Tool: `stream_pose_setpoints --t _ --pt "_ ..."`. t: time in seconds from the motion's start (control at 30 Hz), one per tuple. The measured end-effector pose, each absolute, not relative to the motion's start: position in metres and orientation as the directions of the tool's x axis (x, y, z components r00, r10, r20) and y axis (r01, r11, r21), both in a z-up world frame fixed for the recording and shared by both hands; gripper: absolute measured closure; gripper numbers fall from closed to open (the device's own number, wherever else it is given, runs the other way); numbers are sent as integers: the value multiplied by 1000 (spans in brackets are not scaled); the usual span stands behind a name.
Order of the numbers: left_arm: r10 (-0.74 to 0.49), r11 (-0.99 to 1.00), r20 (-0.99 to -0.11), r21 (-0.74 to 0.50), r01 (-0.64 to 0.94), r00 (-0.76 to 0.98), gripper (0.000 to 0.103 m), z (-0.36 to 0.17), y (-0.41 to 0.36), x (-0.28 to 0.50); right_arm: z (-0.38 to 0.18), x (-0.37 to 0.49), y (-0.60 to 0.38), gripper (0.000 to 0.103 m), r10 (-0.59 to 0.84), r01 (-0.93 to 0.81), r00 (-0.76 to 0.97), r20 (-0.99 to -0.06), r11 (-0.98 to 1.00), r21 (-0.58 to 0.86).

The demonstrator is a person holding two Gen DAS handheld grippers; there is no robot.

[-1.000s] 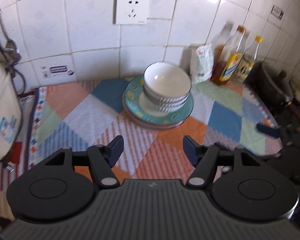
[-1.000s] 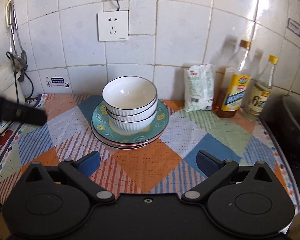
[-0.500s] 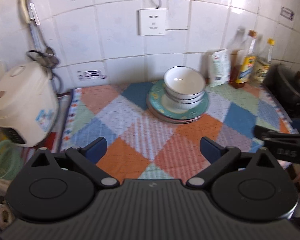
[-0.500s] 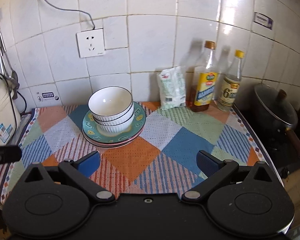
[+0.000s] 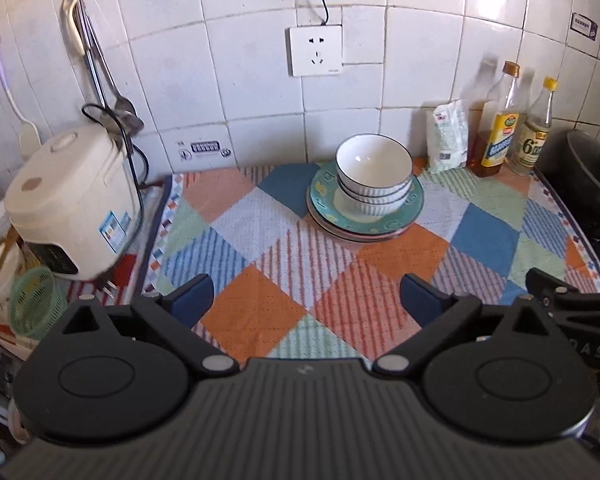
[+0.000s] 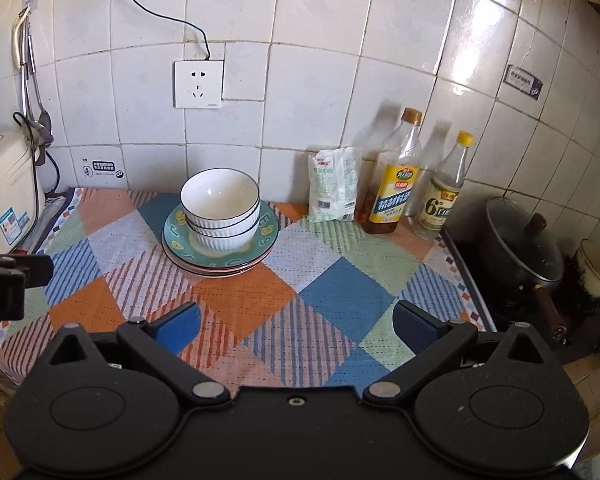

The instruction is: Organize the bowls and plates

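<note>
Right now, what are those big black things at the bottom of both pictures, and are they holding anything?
They are two grabbing tools, and a person carries one in each hand. Each tool has a small camera looking forward along its jaws, so each picture comes from one tool.

In the left tool's picture you see the left gripper; its jaws have just been opening and nothing is between them. In the other picture the right gripper is open and empty too.

Ahead, on a patchwork cloth, white bowls sit nested on stacked plates. Near the tiled wall stand a white packet and two bottles. A rice cooker sits at the left, a dark pot at the right.
</note>
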State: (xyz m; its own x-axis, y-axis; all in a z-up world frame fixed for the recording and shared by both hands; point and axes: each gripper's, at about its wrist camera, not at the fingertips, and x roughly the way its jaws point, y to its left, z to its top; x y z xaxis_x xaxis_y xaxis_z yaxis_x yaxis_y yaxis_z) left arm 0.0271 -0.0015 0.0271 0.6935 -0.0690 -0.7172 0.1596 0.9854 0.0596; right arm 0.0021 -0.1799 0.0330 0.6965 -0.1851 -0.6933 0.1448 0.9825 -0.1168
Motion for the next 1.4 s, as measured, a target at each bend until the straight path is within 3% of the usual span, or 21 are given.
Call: stream_pose_setpoints --t 0.73,1.4 --pt "-41 986 -731 80 146 681 2 11 -6 21 23 -3 -188 0 -167 190 715 -678 981 -41" --pt "-17 989 -684 97 114 729 2 7 -1 12 21 -12 -186 0 -177 213 740 -649 977 -23"
